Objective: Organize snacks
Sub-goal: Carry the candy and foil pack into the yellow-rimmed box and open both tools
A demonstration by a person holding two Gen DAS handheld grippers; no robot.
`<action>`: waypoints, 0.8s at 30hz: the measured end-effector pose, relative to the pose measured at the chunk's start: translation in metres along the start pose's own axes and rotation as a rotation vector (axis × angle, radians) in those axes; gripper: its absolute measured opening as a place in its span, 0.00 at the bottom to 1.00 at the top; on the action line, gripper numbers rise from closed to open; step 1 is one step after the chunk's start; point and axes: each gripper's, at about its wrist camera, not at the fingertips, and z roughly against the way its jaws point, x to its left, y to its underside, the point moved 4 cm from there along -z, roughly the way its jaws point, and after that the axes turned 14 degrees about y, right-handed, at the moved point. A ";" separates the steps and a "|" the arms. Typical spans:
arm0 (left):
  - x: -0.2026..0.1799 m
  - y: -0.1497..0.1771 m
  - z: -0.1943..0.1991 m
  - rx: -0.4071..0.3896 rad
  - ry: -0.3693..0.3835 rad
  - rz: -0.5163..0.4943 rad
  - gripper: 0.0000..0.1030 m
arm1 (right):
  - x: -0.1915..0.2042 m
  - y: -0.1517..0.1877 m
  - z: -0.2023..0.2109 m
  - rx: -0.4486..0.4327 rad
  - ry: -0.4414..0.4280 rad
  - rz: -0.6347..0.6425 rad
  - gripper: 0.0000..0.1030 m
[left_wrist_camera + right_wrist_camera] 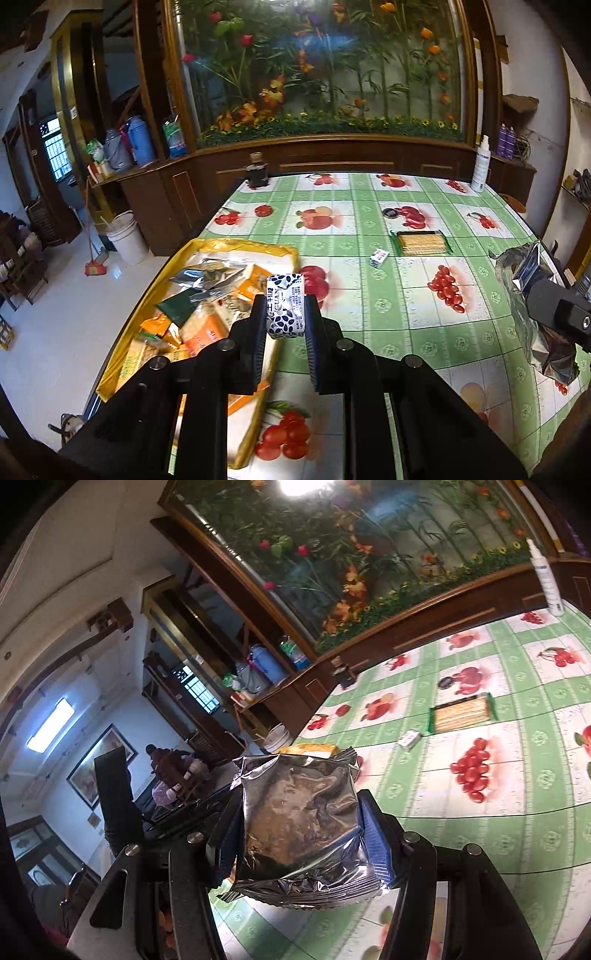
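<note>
In the left wrist view my left gripper (285,314) is shut on a small blue-and-white patterned snack packet (285,306), held above the table beside a yellow tray (177,266) heaped with several orange, green and silver snack packs. My right gripper (301,823) is shut on a silver foil snack bag (301,819); from the left wrist view that bag (532,295) hangs at the right edge. On the fruit-print tablecloth lie a green pack of biscuits (422,242) and a small white box (379,257); both show in the right wrist view too, the biscuits (461,713) and the box (410,738).
A dark bottle (257,171) and a white spray bottle (481,164) stand at the table's far edge, with a small dark lid (390,212) lying in front of them. Behind is a wooden cabinet with a flower display. A white bucket (125,236) sits on the floor to the left.
</note>
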 end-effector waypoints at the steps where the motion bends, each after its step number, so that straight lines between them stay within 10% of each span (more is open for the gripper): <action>1: 0.004 0.001 0.002 -0.003 -0.004 0.007 0.16 | 0.006 0.001 -0.002 0.000 -0.009 0.006 0.58; 24: 0.054 0.009 0.023 -0.041 -0.059 0.075 0.16 | 0.045 0.001 -0.021 0.015 -0.076 0.035 0.58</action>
